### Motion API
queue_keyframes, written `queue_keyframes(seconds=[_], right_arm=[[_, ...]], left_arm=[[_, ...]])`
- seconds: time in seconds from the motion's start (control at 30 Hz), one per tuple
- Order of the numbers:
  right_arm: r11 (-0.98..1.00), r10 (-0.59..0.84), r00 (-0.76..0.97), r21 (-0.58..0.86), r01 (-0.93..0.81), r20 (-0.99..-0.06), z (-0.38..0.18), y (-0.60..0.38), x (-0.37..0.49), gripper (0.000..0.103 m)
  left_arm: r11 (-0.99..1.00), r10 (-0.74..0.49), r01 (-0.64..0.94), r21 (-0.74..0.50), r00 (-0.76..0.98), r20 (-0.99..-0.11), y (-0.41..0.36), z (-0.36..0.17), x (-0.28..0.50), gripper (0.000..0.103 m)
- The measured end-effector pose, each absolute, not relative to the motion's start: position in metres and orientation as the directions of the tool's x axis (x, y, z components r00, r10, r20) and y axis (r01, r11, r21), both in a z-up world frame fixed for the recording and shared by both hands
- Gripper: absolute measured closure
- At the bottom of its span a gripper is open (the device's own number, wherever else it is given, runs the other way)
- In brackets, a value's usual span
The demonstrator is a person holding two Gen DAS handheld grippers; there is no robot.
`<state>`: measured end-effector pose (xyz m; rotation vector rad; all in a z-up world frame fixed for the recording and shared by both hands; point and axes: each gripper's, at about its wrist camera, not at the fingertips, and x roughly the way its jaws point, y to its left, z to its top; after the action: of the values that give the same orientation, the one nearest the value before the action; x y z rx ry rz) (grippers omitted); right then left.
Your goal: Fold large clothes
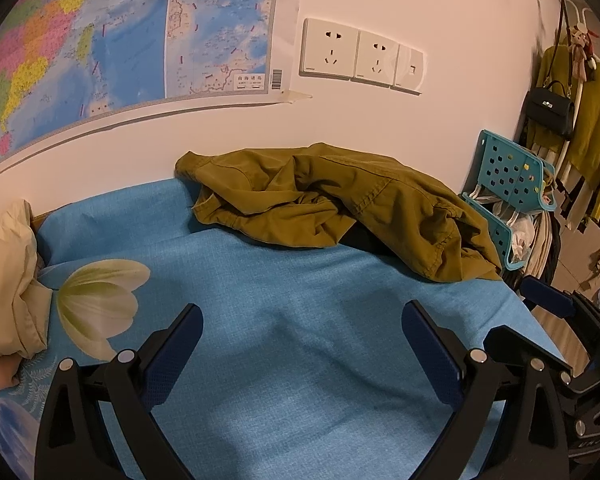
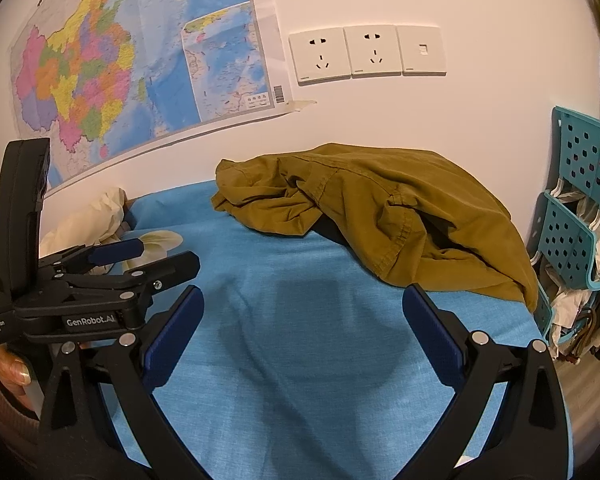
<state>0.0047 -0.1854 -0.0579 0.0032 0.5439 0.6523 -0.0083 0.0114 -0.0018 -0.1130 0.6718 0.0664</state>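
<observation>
- An olive-green garment (image 1: pixel 340 204) is seen heaped in a crumpled pile at the far side of the blue bedsheet (image 1: pixel 292 360), pressed up against the white wall (image 1: pixel 440 128) and spilling toward the sheet's right-hand edge.
- The left gripper (image 1: pixel 302 330) is held above the sheet with its blue-padded jaws spread wide and nothing between them; the right gripper (image 2: pixel 302 312) is likewise spread and empty.
- A broad, bare stretch of sheet is left between both grippers and the garment (a printed flower (image 1: pixel 100 304) marks its left part).
- On the left, the free area is bounded by a cream pillow (image 1: pixel 8 280); on the right, by the bed's edge, just beyond which a teal perforated rack (image 1: pixel 512 184) stuffed with bags is found.
- In the right wrist view, the left gripper (image 2: pixel 156 256) is seen from the side, close by at the left, with "GenRobot.AI" and "Data Acquisition System" printed in white on its body; a thumb (image 2: pixel 16 372) is visible under it.
- A coloured map (image 2: pixel 112 72) is taped to the wall, its lettering too small to be read; three white socket plates (image 2: pixel 366 54) are mounted beside it.
- Clothes and a black handbag (image 1: pixel 550 110) are hung at the far right.
</observation>
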Motion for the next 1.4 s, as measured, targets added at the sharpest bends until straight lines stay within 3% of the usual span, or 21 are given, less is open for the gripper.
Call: queue_keyframes(seconds=[0.5,0.93,1.0,1.07,1.1,1.13,1.3,1.4], right_arm=[[0.8,0.558,0.67,0.101,-0.592,-0.489,-0.052,-0.175,0.037,0.005],[0.774,0.419,0.708,-0.185,-0.606,-0.568,-0.061,-0.103,0.143,0.007],[0.746,0.409,0.701,-0.228,-0.626,-0.585,-0.064,-0.091,0.151,0.015],[0.715,0.396,0.698,-0.276,-0.642,-0.597,-0.062,-0.084,0.157,0.065],[0.706,0.392,0.699,-0.291,-0.646,-0.598,-0.057,-0.087,0.158,0.072],[0.701,0.415,0.689,-0.274,-0.659,-0.594,-0.05,-0.091,0.159,0.091],[0.756,0.496,0.716,-0.161,-0.635,-0.491,0.009,-0.154,0.156,0.094],[0.754,0.501,0.701,-0.143,-0.641,-0.508,0.016,-0.165,0.158,0.077]], left_arm=[[0.988,0.042,-0.128,-0.081,0.745,-0.666,0.03,-0.009,0.023,0.007],[0.964,0.053,-0.229,-0.132,0.655,-0.754,0.085,-0.046,0.101,0.007],[0.963,0.048,-0.23,-0.141,0.658,-0.751,0.089,-0.049,0.106,0.007],[0.962,0.049,-0.234,-0.142,0.656,-0.754,0.092,-0.051,0.111,0.007],[0.962,0.047,-0.233,-0.143,0.657,-0.753,0.094,-0.052,0.113,0.007],[0.962,0.049,-0.234,-0.141,0.657,-0.752,0.096,-0.052,0.114,0.007],[0.956,0.029,-0.235,-0.174,0.668,-0.744,0.112,-0.052,0.117,0.007],[0.957,0.026,-0.232,-0.176,0.672,-0.74,0.118,-0.053,0.121,0.007]])
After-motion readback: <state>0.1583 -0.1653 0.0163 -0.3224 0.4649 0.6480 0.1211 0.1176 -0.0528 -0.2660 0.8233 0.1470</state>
